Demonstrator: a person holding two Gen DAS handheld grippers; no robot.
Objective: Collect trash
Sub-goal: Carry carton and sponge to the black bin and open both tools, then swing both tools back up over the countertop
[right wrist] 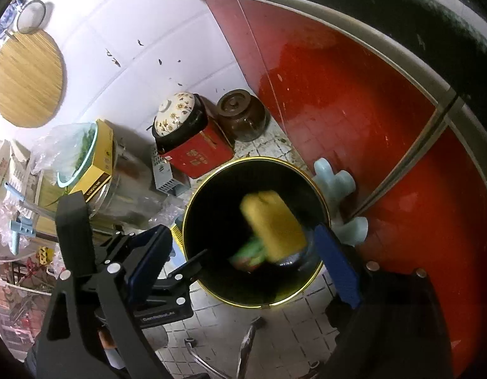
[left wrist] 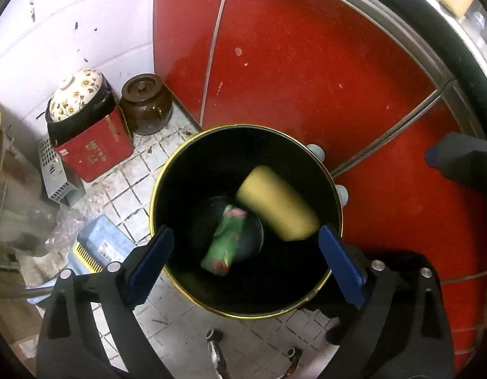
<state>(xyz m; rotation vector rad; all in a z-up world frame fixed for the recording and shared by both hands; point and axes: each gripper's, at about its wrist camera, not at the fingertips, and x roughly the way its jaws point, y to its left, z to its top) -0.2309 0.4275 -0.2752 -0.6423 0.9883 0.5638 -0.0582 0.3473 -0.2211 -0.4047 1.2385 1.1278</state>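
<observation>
A black bin with a gold rim (left wrist: 192, 170) stands on the tiled floor against red cabinet doors. Inside it, a yellow packet (left wrist: 276, 202) shows blurred beside a green wrapper (left wrist: 224, 241) lower down. My left gripper (left wrist: 246, 265) hangs over the bin's near edge, its blue pads wide apart and bare. In the right wrist view the same bin (right wrist: 218, 195) holds the blurred yellow packet (right wrist: 275, 224) above the green wrapper (right wrist: 248, 251). My right gripper (right wrist: 243, 265) is open above it and holds nothing. The other gripper's black finger (right wrist: 74, 230) shows at the left.
Red cabinet doors (left wrist: 306, 63) rise right behind the bin. A brown clay pot (left wrist: 145, 107) and a floral-lidded pot on a red tin (left wrist: 94, 148) stand in the corner. A blue box (left wrist: 101, 243) and plastic bags crowd the left. Pale blue gloves (right wrist: 335, 180) hang by the bin.
</observation>
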